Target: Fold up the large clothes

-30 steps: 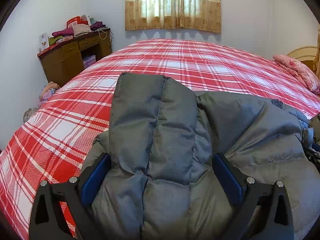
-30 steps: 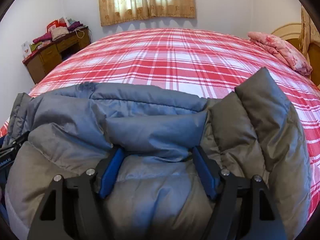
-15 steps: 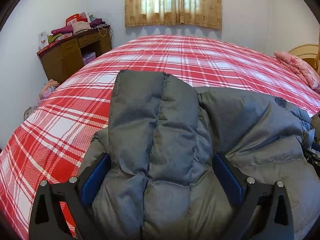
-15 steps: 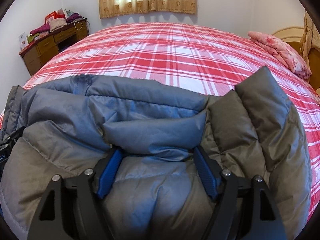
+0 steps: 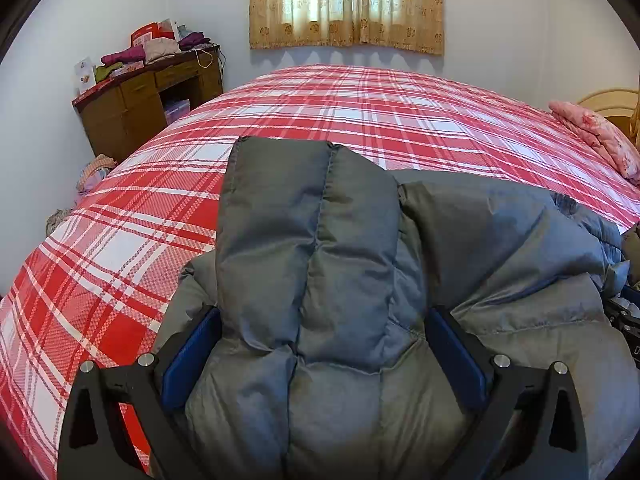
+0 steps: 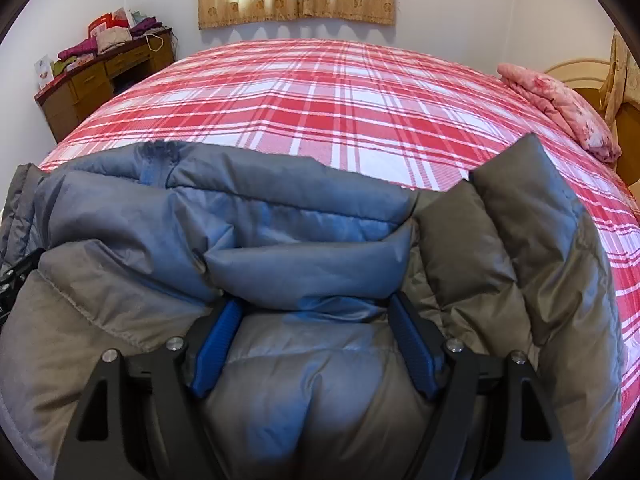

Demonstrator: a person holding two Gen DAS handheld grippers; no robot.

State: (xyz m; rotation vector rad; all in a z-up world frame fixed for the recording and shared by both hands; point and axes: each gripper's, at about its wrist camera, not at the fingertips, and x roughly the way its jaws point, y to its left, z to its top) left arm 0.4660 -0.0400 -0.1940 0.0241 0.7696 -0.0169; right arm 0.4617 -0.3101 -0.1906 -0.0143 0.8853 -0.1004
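A grey quilted puffer jacket lies bunched on the near part of a bed with a red plaid cover. My left gripper is shut on a thick padded fold of it, and the fabric bulges between the blue pads. In the right wrist view the jacket shows its bluish lining, and my right gripper is shut on a rolled fold of it. Each gripper shows at the edge of the other's view: the right gripper and the left gripper.
The plaid cover stretches far beyond the jacket. A folded pink quilt lies at the right by the headboard. A wooden desk piled with clothes stands at the far left wall, under a curtained window.
Both grips stay on the jacket. In the right wrist view the bed and window have slid up slightly, and the jacket keeps its place between the pads.
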